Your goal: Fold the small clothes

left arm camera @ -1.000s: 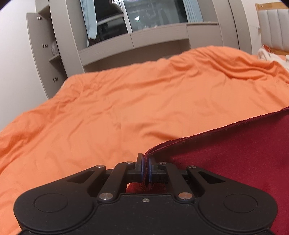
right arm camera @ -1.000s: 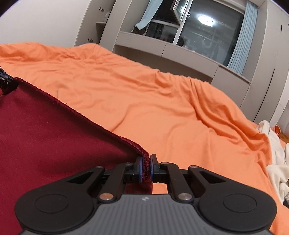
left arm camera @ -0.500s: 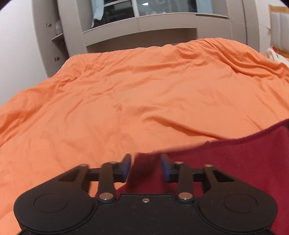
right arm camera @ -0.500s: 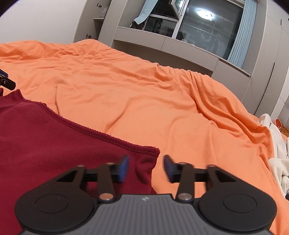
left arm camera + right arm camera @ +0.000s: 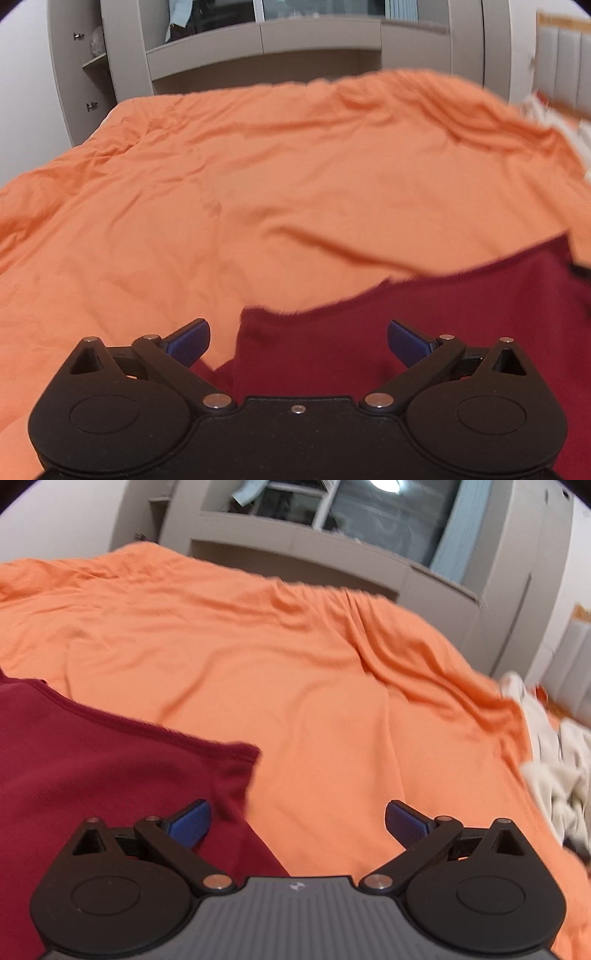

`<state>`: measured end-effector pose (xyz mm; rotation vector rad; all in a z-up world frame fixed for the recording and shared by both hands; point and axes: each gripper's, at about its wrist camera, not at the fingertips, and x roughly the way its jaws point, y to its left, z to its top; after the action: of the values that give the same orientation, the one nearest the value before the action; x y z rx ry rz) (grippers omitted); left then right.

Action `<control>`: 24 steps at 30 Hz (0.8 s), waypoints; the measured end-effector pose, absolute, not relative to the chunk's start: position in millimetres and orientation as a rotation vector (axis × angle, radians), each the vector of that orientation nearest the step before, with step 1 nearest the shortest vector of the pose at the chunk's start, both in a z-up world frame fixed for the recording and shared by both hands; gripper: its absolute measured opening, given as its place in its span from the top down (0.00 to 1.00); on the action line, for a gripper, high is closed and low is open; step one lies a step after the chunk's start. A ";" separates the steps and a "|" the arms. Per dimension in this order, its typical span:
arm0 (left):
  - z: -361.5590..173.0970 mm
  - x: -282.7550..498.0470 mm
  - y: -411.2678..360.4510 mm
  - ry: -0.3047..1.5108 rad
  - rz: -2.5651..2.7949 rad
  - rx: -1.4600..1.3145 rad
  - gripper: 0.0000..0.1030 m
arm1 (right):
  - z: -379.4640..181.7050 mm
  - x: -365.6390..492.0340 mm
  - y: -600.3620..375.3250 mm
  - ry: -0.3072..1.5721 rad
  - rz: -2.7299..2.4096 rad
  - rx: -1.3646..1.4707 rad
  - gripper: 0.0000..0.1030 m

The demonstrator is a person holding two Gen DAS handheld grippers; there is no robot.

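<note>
Orange bedspread (image 5: 258, 177) under dark red garment (image 5: 424, 325), left tool (image 5: 297, 341) and right tool (image 5: 297, 821) level, spread wide, holding nothing

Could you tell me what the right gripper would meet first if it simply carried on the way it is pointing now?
Probably the orange bedspread. The right gripper, jaws wide open, points over bare cover; the dark red garment lies off to its left side. Depth is hard to judge here.

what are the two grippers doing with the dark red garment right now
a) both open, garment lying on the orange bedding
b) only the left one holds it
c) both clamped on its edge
a: the left gripper and right gripper both have jaws spread wide, and the dark red garment lies loose on the orange bedding.
</note>
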<state>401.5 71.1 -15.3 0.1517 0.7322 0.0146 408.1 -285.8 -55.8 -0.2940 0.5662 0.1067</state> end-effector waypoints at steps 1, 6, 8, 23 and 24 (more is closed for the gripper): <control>-20.9 404.2 71.8 0.754 0.033 0.161 0.01 | -57.4 409.7 -292.2 0.583 0.109 -0.263 0.00; -33.3 411.1 82.3 0.816 0.063 0.115 0.01 | -52.0 411.7 -323.3 0.625 0.118 -0.093 0.00; -28.8 408.0 79.8 0.797 0.058 0.123 0.01 | -48.7 409.2 -332.9 0.629 0.085 -0.075 0.00; 32.9 341.7 119.6 0.627 0.082 -0.149 0.01 | -9.2 360.9 -354.0 0.569 0.067 0.099 0.00; 35.9 334.9 126.3 0.615 0.098 -0.166 0.01 | -7.7 355.7 -350.0 0.565 0.074 0.090 0.00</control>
<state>334.9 126.3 35.9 -0.1656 0.6152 0.0976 355.7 -350.0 -7.7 0.0898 0.5653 0.0737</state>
